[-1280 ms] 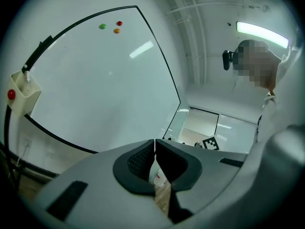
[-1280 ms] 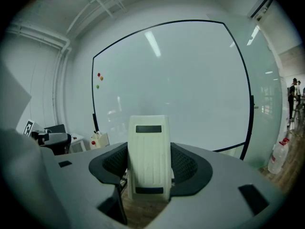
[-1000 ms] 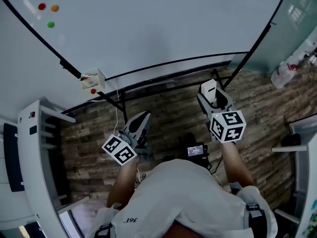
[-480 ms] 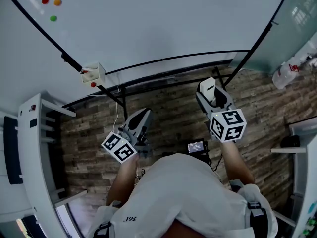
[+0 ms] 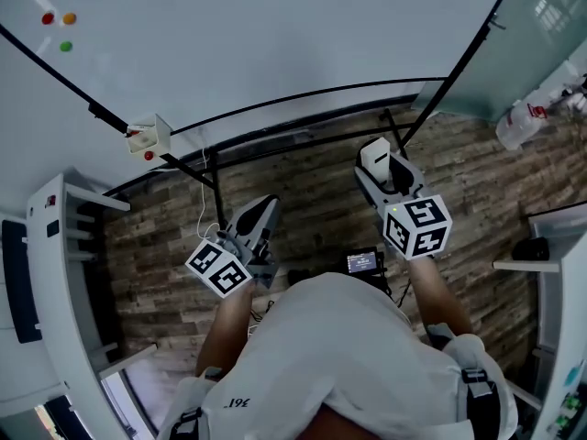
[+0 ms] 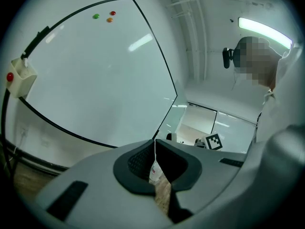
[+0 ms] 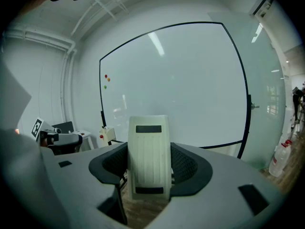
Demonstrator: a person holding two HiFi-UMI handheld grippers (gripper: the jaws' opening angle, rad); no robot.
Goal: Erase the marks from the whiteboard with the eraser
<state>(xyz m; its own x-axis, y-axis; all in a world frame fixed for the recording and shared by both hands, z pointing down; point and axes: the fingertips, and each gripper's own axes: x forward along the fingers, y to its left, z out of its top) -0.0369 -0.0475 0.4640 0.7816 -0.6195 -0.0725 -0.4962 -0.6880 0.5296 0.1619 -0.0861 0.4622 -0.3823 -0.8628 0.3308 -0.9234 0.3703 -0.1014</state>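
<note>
Cream eraser [image 7: 148,147] — upright (clamped in the right tongs [image 7: 150,168]) — faces the whiteboard [image 7: 181,80].

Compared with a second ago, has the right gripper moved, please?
No, not noticeably. The right gripper, shut on the eraser, sits equally far below the lower right corner of the whiteboard; only the head view shifted.

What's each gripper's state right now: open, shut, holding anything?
Left gripper: shut, jaws together, nothing between them.
Right gripper: shut on the eraser.
</note>
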